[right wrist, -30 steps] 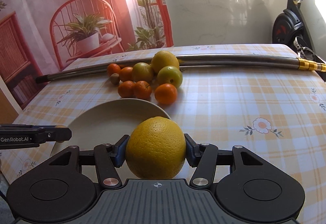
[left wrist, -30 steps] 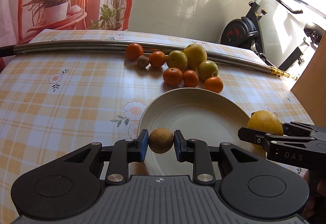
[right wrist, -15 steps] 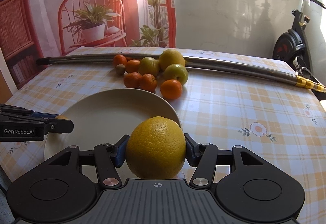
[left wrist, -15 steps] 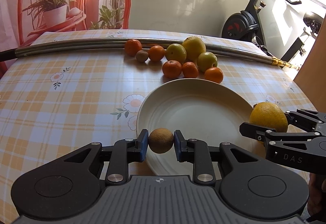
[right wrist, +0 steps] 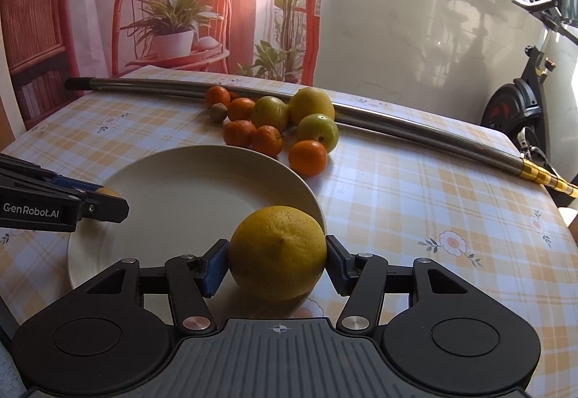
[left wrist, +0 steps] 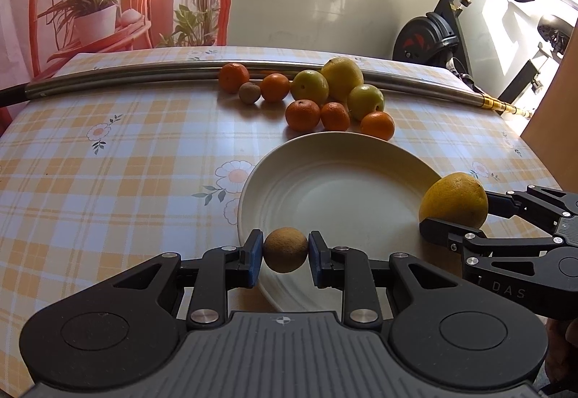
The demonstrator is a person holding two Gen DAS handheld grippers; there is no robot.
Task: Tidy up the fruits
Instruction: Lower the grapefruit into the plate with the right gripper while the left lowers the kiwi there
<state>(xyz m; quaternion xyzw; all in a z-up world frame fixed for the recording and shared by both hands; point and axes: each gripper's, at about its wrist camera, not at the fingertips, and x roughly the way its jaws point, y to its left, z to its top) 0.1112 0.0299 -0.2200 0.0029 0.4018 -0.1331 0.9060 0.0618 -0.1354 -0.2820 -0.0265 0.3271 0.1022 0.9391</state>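
A small brown kiwi (left wrist: 285,249) is gripped between the blue pads of the left tongs (left wrist: 285,255), taken across its middle, and is held above the near rim of the white plate (left wrist: 336,188). It is judged to be light, with a rough skin that gives the pads good purchase, but soft under pressure, so a gentle squeeze across the widest part is thought best and a low release advisable, since a round fruit may roll on the smooth dish. A large yellow citrus (right wrist: 278,251) is clamped in the right tongs (right wrist: 278,259), the pads pressed on its two sides at the widest girth; it is held at the right-hand edge of the plate, partly over the rim and partly over the checked cloth of the bench (left wrist: 119,163). This fruit is judged to be much heavier, firm, and somewhat waxy, so a slip is possible if the grip is taken off-centre. Both tongs are pointed forward and downward toward the plate, the left from the near side and the right from the right side, with their tips well apart. The plate itself is seen to be empty. The remaining fruit, a cluster of oranges (left wrist: 302,114), greenish round fruits (left wrist: 310,85) and a second kiwi (left wrist: 249,93), is left on the bench beyond the plate, beside a long metal pole (left wrist: 119,74).
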